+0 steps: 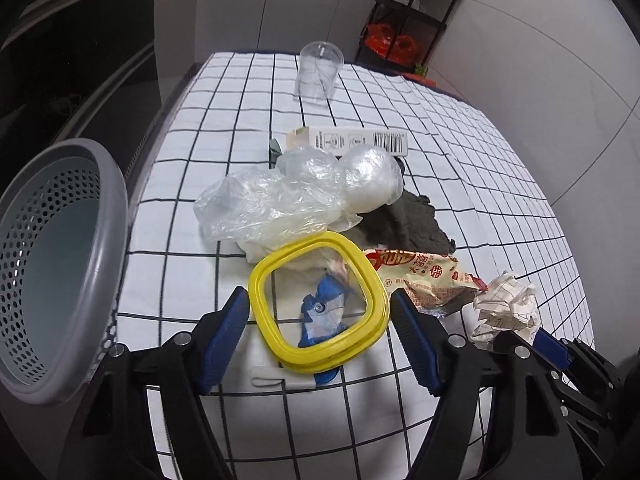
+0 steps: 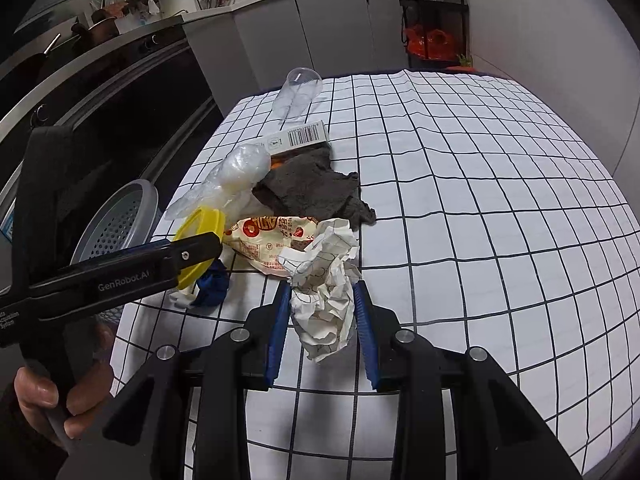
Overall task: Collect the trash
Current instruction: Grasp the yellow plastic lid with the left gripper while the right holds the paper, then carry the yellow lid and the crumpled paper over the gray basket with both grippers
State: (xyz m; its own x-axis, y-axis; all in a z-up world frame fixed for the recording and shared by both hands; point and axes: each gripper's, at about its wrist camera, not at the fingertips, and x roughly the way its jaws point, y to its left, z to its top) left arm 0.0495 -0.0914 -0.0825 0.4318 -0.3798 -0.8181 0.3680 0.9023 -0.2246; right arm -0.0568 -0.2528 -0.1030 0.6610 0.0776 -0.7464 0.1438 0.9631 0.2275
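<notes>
A yellow-rimmed clear lid lies tilted between the fingers of my left gripper, whose blue pads touch its left and right edges. From the right wrist view the left gripper crosses in front of the yellow lid. My right gripper is shut on a crumpled ball of checked paper, also seen in the left wrist view as the paper ball. Beyond lie a snack wrapper, a clear plastic bag, a dark grey cloth, a barcoded box and a clear cup.
A grey perforated basket stands off the table's left edge, its mouth toward me. The table wears a white checked cloth. A blue scrap lies under the lid. A hand holds the left gripper's handle. Kitchen cabinets and a black shelf stand behind.
</notes>
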